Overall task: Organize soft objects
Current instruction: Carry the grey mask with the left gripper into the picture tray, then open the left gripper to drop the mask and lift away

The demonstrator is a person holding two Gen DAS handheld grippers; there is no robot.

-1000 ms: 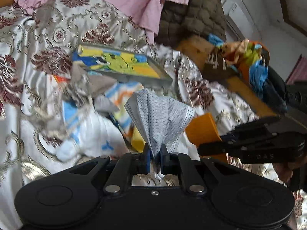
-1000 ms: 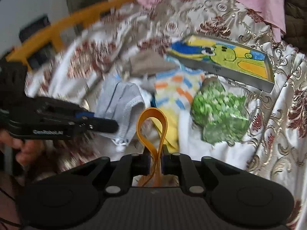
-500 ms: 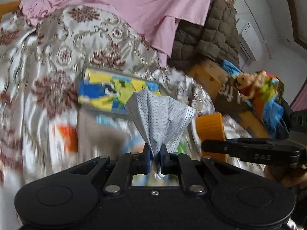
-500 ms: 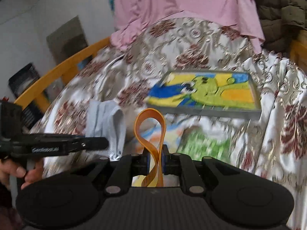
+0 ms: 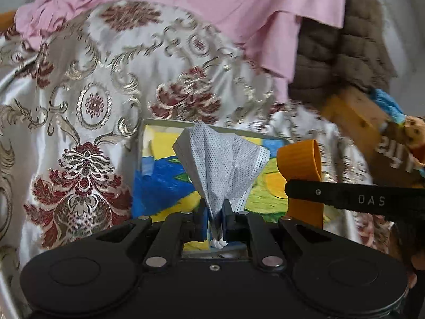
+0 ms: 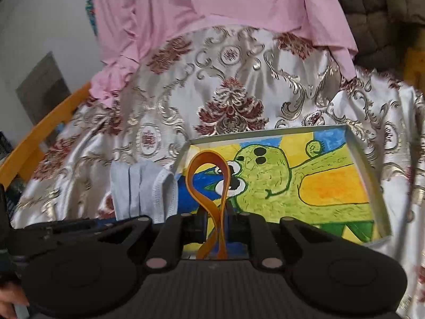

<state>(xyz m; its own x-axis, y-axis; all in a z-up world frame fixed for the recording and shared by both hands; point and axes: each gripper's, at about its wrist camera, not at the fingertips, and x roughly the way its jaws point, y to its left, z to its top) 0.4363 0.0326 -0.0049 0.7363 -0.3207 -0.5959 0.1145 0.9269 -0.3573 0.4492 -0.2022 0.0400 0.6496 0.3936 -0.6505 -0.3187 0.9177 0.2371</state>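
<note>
We're mid-transport: both items are picked and we're carrying them at the tray (image 6: pixel 369 175), the shallow box with the green cartoon drawing on its floor, lying on the floral bedspread (image 5: pixel 87 101).

Left gripper (image 5: pixel 215 214): clamped on the face mask (image 5: pixel 220 164), pinched at its gathered lower edge so the mask fans upward above the jaws. In the left wrist view the mask sits over the tray's near-left part; we can't tell how high above the tray floor.

Right gripper (image 6: pixel 216 216): clamped on the orange band (image 6: pixel 208 183), which stands up as a loop above the jaws with its tails hanging below. It's over the tray's near-left quarter, just right of the mask as seen from the right wrist camera. From the left wrist camera the band (image 5: pixel 300 164) and right gripper (image 5: pixel 353 199) are just beside the mask, on the tray's right side.

Tray looks empty of other objects as far as both views show. A pink cloth (image 6: pixel 212 2) drapes beyond the tray's far edge.

Our read of the step: placing, not yet released. Next move likely calls for lowering each gripper into the tray, keeping the two apart so the items don't tangle, then opening the jaws. Mask is limp and may cling to the pads; the band may spring on release.
</note>
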